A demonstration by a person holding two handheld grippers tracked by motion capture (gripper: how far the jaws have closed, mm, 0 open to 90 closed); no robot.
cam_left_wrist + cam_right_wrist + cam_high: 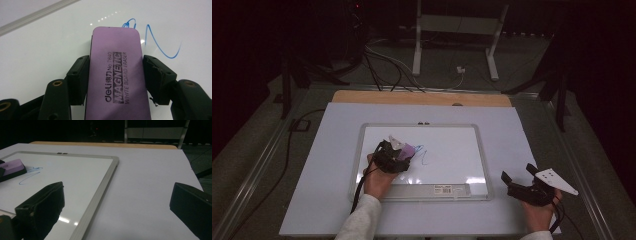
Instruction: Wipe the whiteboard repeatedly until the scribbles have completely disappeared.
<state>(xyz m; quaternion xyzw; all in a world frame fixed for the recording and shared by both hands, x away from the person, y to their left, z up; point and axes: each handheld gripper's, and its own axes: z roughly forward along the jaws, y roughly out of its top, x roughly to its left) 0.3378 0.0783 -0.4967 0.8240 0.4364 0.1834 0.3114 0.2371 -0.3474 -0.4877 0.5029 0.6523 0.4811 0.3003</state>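
The purple rectangular magnetic whiteboard eraser was clamped between the two black jaws of the left gripper, one jaw pressed on each long side, printed label facing up. That sideways grip made sense to me: it kept the felt face flat down on the white, silver-framed whiteboard so it could be pushed like a squeegee. The eraser's front end sat just short of a blue marker scribble, which ran ahead of the gripper and off to its right, so my guess was the wipe was lined up with that squiggle and hadn't covered it yet.

Further out, the right gripper was parked well off to the side on the pale lavender table sheet, beyond the board's frame, jaws spread wide with nothing in them. Probably just keeping out of the way.

Stuff I couldn't make out: the eraser's underside was hidden, so no telling if it was actually touching the board or hovering a hair above. Its back end was cut off at the bottom of the left gripper view. From the high view the hand and gripper covered most of the eraser. The room behind was too dark for much besides a white metal stand and some cables.
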